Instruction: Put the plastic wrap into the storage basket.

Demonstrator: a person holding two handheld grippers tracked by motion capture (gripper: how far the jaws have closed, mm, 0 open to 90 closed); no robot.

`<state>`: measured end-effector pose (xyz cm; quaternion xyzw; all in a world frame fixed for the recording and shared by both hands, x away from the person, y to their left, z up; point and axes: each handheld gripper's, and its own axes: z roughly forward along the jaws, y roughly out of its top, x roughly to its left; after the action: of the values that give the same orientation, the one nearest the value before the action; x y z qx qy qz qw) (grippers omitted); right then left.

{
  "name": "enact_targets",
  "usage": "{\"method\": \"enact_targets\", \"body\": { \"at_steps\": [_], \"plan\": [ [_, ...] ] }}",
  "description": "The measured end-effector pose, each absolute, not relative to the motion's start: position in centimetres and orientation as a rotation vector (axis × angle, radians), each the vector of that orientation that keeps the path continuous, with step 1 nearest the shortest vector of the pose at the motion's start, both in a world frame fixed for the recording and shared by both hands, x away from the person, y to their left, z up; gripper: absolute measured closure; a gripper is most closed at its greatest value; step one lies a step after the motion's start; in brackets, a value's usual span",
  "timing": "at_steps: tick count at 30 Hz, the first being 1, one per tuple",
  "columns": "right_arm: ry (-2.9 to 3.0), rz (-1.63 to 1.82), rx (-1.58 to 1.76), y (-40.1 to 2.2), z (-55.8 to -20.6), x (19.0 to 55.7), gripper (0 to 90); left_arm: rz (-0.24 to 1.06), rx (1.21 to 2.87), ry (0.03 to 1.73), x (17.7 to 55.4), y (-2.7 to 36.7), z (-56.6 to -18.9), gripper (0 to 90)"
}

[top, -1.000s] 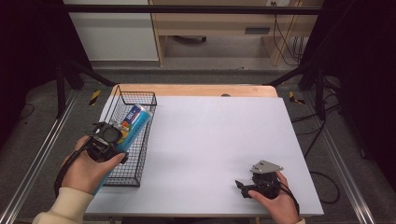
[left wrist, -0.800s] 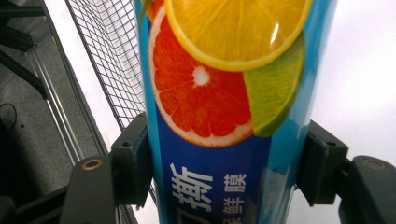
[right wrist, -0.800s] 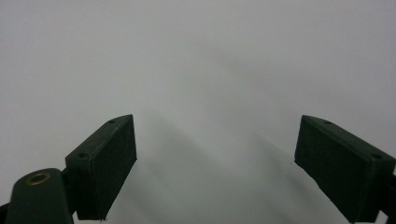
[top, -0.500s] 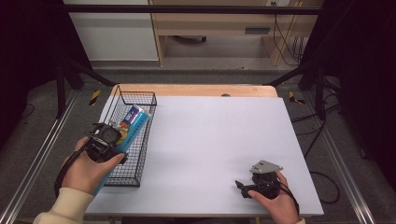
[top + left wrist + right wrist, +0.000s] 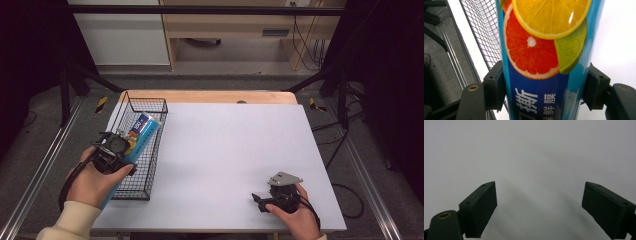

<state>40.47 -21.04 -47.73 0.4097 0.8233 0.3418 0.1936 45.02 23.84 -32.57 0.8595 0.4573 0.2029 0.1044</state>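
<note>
A long blue box [image 5: 143,126] printed with citrus slices lies lengthwise in a black wire basket [image 5: 161,134] at the table's left side. My left gripper [image 5: 114,150] hovers over the basket's near half, shut on that box. In the left gripper view the box [image 5: 541,62] runs up between the two jaws of the left gripper [image 5: 546,75], both pressed to its sides, with basket mesh [image 5: 481,32] behind. My right gripper [image 5: 260,199] rests near the table's front right edge, pointing left. The right gripper [image 5: 540,197] stands open with bare white tabletop between its jaws.
The white table top [image 5: 235,150] stretches between the basket and the right hand. A wooden strip [image 5: 210,96] borders the far edge. Metal rails [image 5: 35,175] run along both sides of the table, with dark stands and cables on the floor beyond.
</note>
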Motion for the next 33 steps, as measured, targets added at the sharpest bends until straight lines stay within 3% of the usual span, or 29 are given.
{"method": "enact_targets", "body": {
  "at_steps": [33],
  "plan": [
    [2.328,0.958,1.133,-20.8,-47.8,40.4,13.1,0.556,2.476,1.497,48.2,24.7,-34.7,32.1]
  ]
}}
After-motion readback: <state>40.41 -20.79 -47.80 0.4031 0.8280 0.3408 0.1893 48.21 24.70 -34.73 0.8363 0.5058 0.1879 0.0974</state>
